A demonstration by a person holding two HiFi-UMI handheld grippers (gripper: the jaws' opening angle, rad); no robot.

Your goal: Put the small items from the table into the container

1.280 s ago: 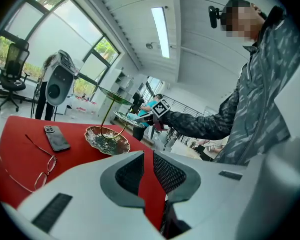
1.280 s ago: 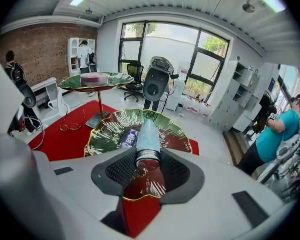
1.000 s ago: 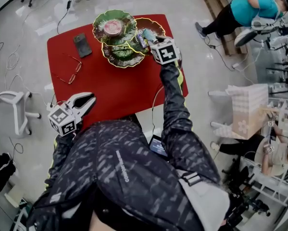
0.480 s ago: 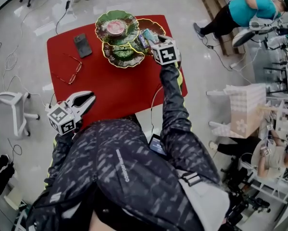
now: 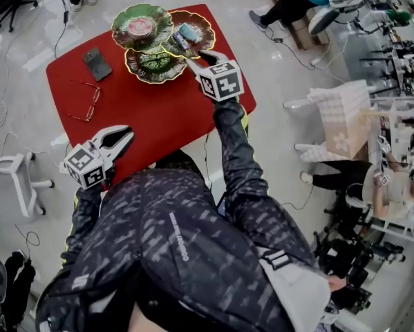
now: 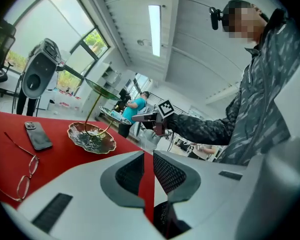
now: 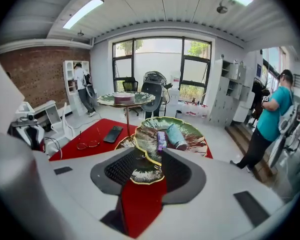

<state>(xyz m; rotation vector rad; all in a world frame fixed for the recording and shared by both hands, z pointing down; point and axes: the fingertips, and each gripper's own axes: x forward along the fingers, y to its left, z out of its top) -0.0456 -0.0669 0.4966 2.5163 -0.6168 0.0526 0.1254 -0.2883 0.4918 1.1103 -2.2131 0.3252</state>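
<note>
The red desk carries the container at its far end: a stand of leaf-shaped dishes, two of which already hold small things.

The right hand-held gripper hangs just beside the stand's near side. It points down at the dishes with its jaws wide apart and nothing between the pads. The left hand-held gripper sits well back over the near left edge of the desk. It is about level, narrowed to a thin slit and empty.

What is left lies flat on the left half of the desk, off to the left of the stand.

The phone lies near the stand's left side, its long axis slanting from far-left to near-right. The glasses lie between the phone and the left hand-held gripper, stretched roughly along the line towards that gripper.

I'd judge the glasses sit closer to the left hand. The phone looks reachable by either hand.
</note>
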